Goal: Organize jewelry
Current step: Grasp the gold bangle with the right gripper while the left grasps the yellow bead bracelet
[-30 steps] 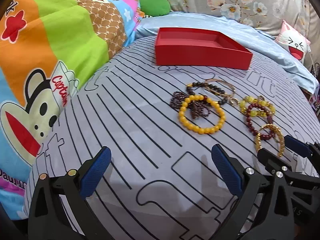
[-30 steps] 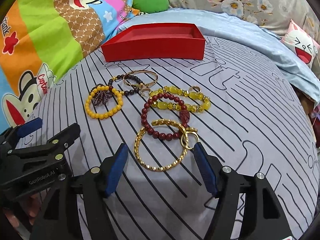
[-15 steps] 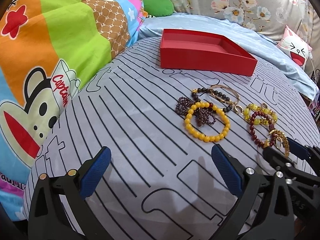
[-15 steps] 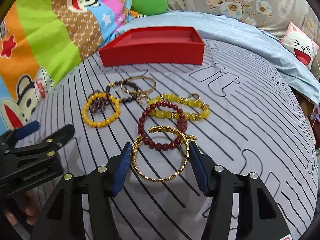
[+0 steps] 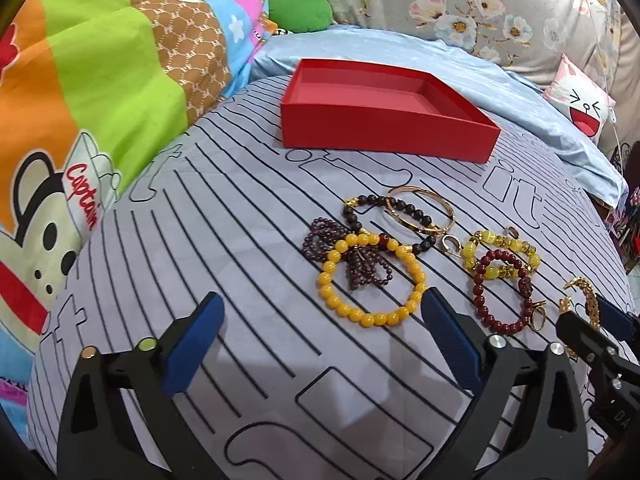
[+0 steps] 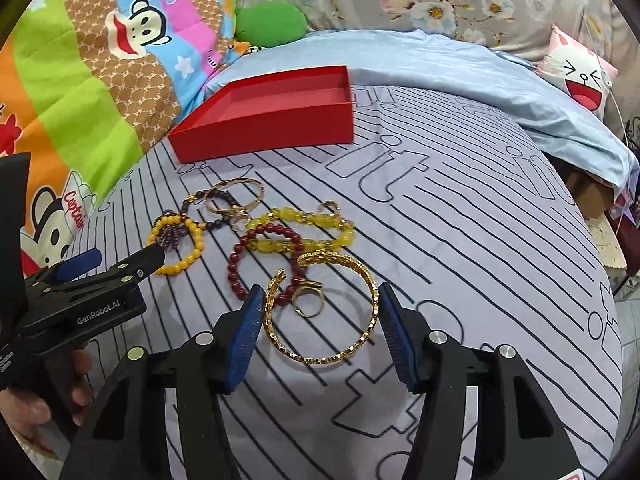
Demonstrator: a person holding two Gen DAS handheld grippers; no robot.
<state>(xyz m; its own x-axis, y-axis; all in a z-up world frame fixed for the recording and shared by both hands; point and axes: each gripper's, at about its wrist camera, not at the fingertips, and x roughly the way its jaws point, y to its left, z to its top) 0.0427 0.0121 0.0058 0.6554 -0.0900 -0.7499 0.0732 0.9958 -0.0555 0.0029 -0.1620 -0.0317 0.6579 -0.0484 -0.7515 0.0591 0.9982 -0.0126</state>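
Bedspread (image 6: pixel 460 240): R-view-only, right claw (image 6: pixel 320 322) grips gold bangle (image 6: pixel 320 312); left claw (image 5: pixel 320 340) released.

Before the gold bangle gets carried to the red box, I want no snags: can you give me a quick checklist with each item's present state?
1. Gold bangle between the blue pads of the right hand-held gripper: ok, both pads sit against its rim after closing in.
2. Bangle clear of neighbours: not ok; it lies by the dark red bead bracelet and a small gold ring.
3. Red box open and empty: ok.
4. Path to the box: cannot tell; other bracelets lie between.
5. Left hand-held gripper out of the way: ok, wide open near the yellow bead bracelet, holding nothing.
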